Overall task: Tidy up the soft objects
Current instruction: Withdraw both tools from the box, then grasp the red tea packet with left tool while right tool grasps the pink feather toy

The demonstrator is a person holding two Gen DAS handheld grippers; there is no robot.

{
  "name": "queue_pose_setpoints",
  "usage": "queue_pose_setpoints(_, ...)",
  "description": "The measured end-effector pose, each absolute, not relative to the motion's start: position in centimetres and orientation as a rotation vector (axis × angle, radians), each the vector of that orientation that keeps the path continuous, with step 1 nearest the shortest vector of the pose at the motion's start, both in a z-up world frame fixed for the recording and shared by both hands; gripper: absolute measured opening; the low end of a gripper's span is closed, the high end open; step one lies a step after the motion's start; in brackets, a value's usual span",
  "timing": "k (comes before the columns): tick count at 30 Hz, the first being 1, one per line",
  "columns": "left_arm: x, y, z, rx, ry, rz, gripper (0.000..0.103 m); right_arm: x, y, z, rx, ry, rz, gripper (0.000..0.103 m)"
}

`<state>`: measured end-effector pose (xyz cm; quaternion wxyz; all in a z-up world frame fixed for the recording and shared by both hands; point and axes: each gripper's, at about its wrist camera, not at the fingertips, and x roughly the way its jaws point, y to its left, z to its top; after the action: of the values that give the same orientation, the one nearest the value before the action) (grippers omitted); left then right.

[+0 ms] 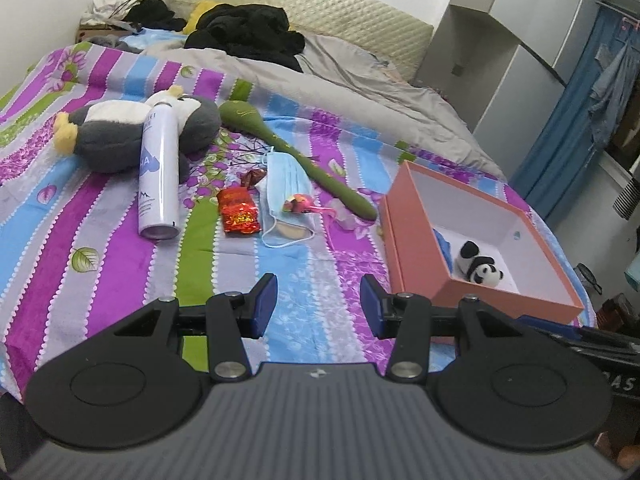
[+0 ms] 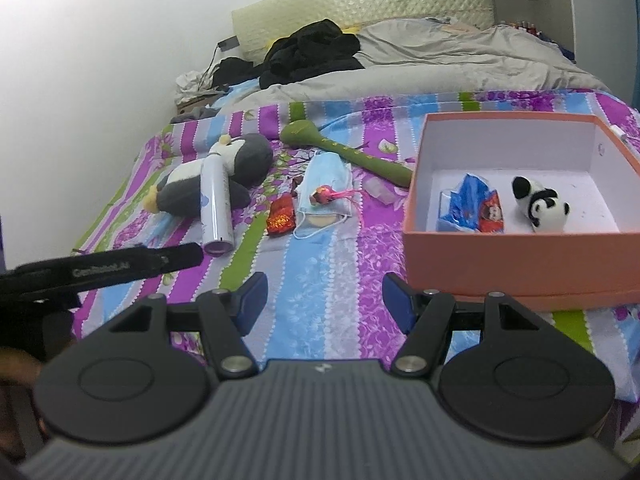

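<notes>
A pink box (image 1: 404,240) (image 2: 512,252) sits on the striped bedspread and holds a small panda plush (image 1: 480,268) (image 2: 540,204) and a blue packet (image 2: 464,204). A grey penguin plush (image 1: 120,132) (image 2: 248,156) lies at the left under a white spray can (image 1: 158,172) (image 2: 216,204). A blue face mask (image 1: 286,196) (image 2: 324,196), a red snack packet (image 1: 238,212) (image 2: 282,216) and a green padded stick (image 1: 296,152) (image 2: 348,152) lie between them. My left gripper (image 1: 318,304) and right gripper (image 2: 324,300) are open and empty, above the near bedspread.
A grey duvet (image 1: 360,84) (image 2: 440,64) and black clothes (image 1: 248,32) (image 2: 316,52) lie by the headboard. A small pink toy (image 1: 298,206) (image 2: 326,196) rests on the mask. The left gripper's body (image 2: 100,272) shows at the left of the right wrist view.
</notes>
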<state>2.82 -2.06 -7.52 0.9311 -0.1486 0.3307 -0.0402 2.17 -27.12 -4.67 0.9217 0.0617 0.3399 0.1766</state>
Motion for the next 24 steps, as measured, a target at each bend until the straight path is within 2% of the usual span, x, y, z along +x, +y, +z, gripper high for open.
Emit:
queue_pose_setpoints(10, 9.2, 0.3, -10.1, -0.327, 0.705, -0.025, 0.052, 8.4, -24.3, -5.1, 0.103, 0.709, 0.403, 0.066)
queue_pose_setpoints(24, 25.8, 3.7, -18.6, -0.338, 0.848, 0.066, 0.052, 26.9, -20.4, -10.3, 0.069, 0.877, 0.452, 0.065)
